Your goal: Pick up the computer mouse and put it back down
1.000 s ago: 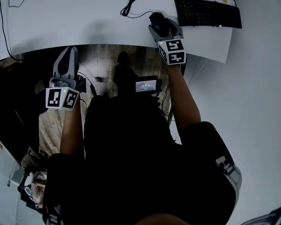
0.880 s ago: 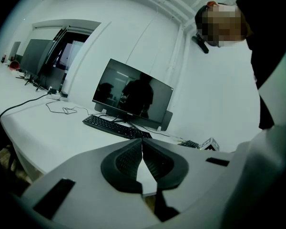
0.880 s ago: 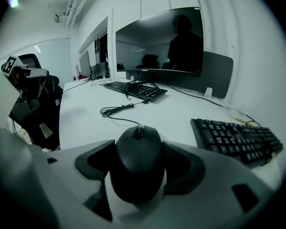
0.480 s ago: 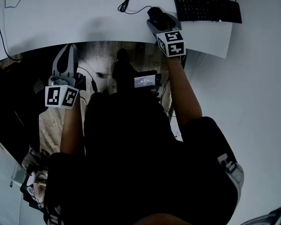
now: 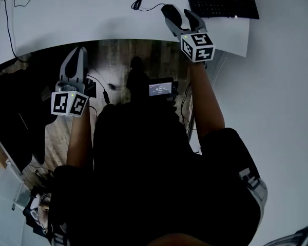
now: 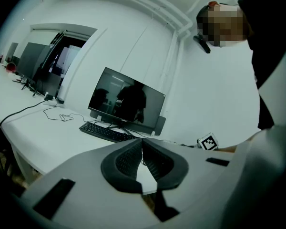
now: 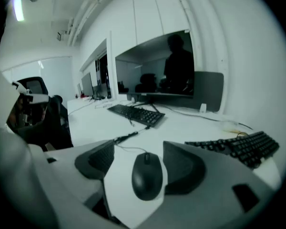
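Plainly, the computer mouse [image 7: 147, 177] is black, oval and smooth-backed.

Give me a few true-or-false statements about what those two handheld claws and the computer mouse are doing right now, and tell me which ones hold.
1. The computer mouse lies on the desk between the right gripper's jaws, which stand apart. True.
2. The left gripper is clamped on a keyboard. False: its jaws are together with nothing between them.
3. A black keyboard lies on the desk to the right of the mouse. True.
4. The mouse is wireless. False: a thin cable runs from its front across the desk.
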`<state>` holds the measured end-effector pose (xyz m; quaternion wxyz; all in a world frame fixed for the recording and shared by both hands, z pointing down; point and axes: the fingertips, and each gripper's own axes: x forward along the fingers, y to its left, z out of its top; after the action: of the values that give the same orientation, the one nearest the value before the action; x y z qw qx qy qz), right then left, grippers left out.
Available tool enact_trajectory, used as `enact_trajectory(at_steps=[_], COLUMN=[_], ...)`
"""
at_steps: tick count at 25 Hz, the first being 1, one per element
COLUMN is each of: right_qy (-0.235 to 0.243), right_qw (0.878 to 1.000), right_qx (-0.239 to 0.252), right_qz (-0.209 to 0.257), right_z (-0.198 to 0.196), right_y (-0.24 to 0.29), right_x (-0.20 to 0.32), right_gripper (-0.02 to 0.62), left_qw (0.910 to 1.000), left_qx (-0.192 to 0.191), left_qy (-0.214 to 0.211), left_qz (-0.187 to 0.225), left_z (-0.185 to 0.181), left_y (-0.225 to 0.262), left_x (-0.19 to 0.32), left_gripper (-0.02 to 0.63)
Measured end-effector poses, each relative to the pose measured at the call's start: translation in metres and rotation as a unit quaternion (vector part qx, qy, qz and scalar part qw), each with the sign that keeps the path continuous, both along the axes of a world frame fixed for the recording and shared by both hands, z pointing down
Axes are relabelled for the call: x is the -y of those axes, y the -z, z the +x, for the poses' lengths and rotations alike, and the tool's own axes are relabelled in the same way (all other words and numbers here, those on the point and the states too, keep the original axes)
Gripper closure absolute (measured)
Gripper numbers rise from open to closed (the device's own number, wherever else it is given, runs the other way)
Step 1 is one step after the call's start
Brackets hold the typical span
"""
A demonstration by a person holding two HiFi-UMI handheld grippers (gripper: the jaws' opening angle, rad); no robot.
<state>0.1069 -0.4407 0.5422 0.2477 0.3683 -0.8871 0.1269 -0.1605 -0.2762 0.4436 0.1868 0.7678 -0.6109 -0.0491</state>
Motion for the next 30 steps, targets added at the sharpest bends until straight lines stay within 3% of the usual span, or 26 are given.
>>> enact_trajectory(at_steps=[5,9,12,15,22,30], right_qy=[0.003,-0.002,-0.01,-0.009,0.005,-0.033], right_qw=[0.989,0.972,0.962,0.955,0.952,0.954], right_qx=[0.115,0.143,0.155,0.167,0.14,0.137], right_qz=[0.09,0.189,0.225,0.244,0.272,0.266], right_z=[-0.012,-0.012,-0.012,-0.012,-0.024,-0.026], right_y=[0.099,0.17,0.207,0.232,0.24,0.213], right_x=[-0.044,-0.1,-0.148,-0.203,-0.326,-0.463], right_gripper=[0.305,0.433,0.511,0.592,0.592,0.592], left_qw=[0.9991,0.9969,0.9947,0.9925,0.9882,0.9872], left_qx=[0.005,0.006,0.006,0.003,-0.005,0.011], left_qy=[-0.015,-0.032,-0.043,-0.05,-0.067,-0.093], left_qz=[0.039,0.072,0.094,0.111,0.137,0.129], left_z=[0.0,-0.001,-0.005,-0.006,-0.009,-0.01], left_y=[0.032,0.061,0.079,0.089,0.097,0.086], left_x=[-0.027,-0.061,-0.095,-0.133,-0.223,-0.341], left_gripper=[0.611,0.611,0.611,0.611,0.611,0.611])
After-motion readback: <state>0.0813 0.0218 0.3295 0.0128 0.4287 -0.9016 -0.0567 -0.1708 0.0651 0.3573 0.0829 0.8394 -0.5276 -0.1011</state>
